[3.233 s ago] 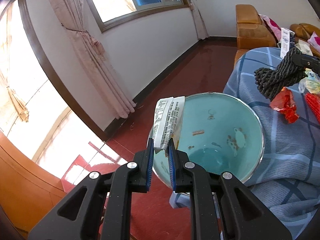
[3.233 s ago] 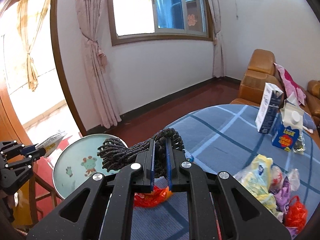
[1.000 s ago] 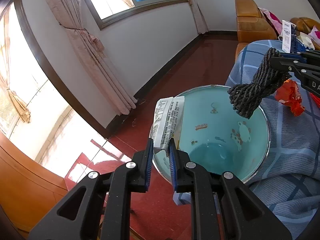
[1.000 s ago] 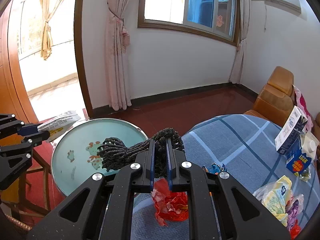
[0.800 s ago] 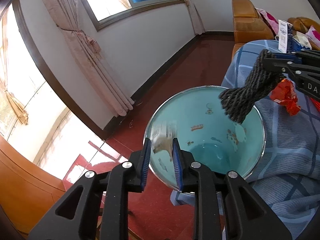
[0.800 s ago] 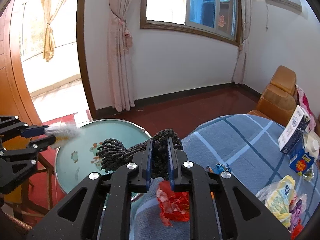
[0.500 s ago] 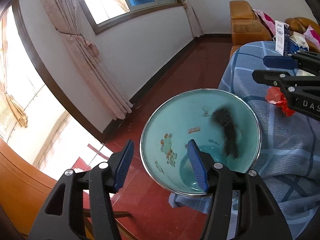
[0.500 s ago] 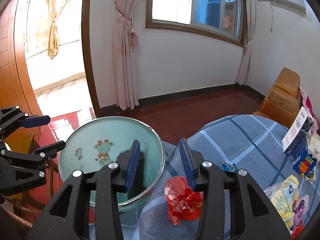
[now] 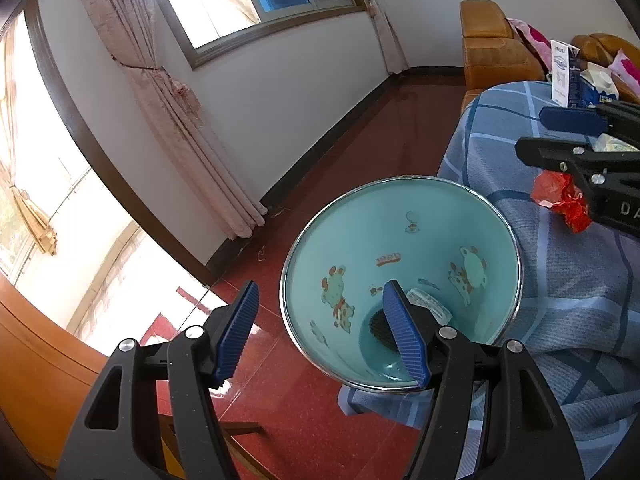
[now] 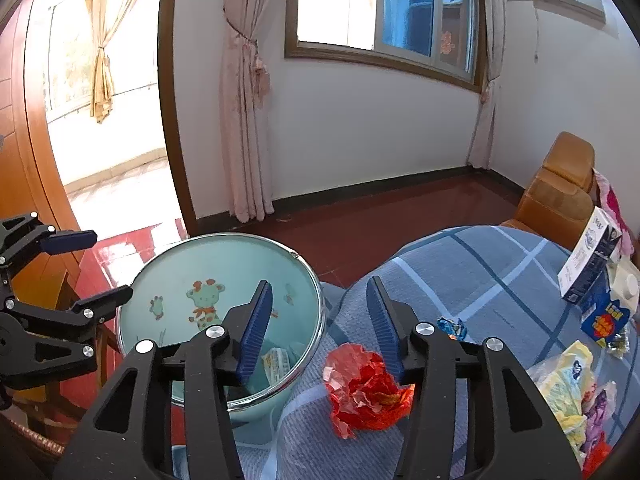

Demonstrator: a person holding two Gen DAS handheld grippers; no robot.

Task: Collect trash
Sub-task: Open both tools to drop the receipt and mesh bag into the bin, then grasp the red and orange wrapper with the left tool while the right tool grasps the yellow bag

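A teal bin point(image 9: 404, 179) with cartoon animals and a metal rim stands on the floor against the table. At its bottom lie a dark rope bundle point(image 9: 378, 326) and a white printed wrapper point(image 9: 428, 304). My left gripper point(image 9: 320, 292) hangs over the bin's near rim, its jaws opening with nothing between them. My right gripper point(image 10: 320, 282) is above the bin's point(image 10: 224, 237) right rim and the table edge, its jaws also opening and empty. A crumpled red wrapper point(image 10: 368, 388) lies on the cloth just below the right gripper's fingers.
The round table point(image 10: 480, 276) has a blue checked cloth. On it are a small blue candy wrapper point(image 10: 450, 326), yellow and purple bags point(image 10: 568, 380) and cartons point(image 10: 592, 256). Orange sofas point(image 10: 560, 196) stand behind. Red floor, a curtain and a wooden door frame lie to the left.
Both grippers opened. The white wrapper dropped from the left gripper and the dark rope bundle dropped from the right gripper, both into the bin. Neither hand shifted.
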